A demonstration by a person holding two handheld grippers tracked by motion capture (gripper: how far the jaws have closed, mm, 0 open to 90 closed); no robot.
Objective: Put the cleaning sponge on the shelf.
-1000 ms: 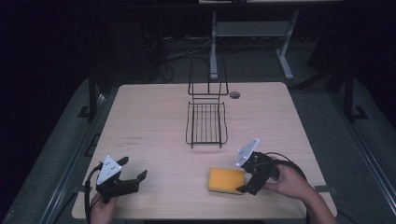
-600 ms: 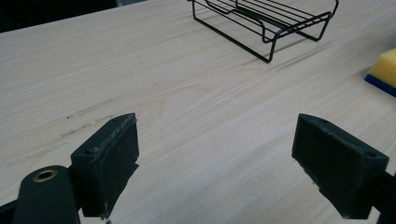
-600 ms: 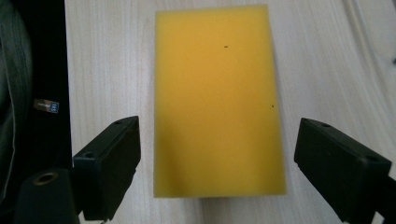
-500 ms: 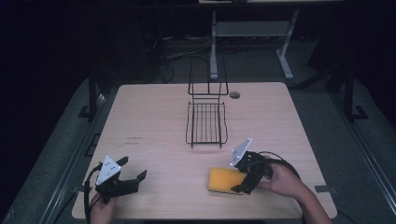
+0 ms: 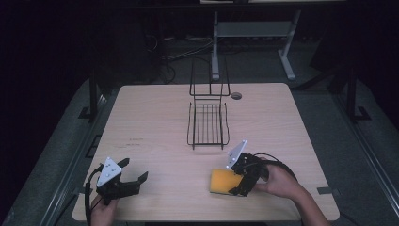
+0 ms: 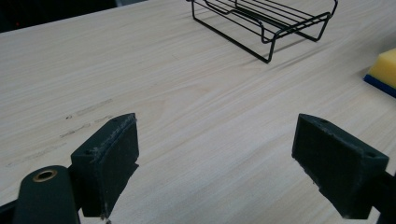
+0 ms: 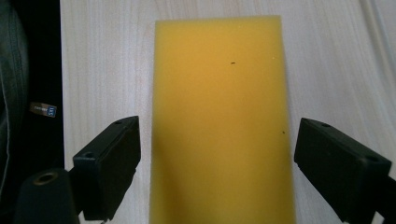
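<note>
A yellow sponge (image 5: 222,181) with a blue underside lies flat on the wooden table (image 5: 155,122) near its front edge. My right gripper (image 5: 236,185) is open, its jaws reaching over the sponge's right end. In the right gripper view the sponge (image 7: 219,116) lies between the two pads (image 7: 109,163) with a gap on each side. My left gripper (image 5: 134,171) stands open at the front left corner, with bare wood between its jaws. In the left gripper view the sponge (image 6: 384,70) shows at the right edge.
A black wire rack (image 5: 207,123) lies at the table's middle, with an upright wire part behind it. The rack (image 6: 266,18) also shows in the left gripper view. A round cable hole (image 5: 236,95) is near the back edge. The floor beyond the table is dark.
My right gripper has moved left and down over the sponge's right end. The left gripper has stayed in place.
</note>
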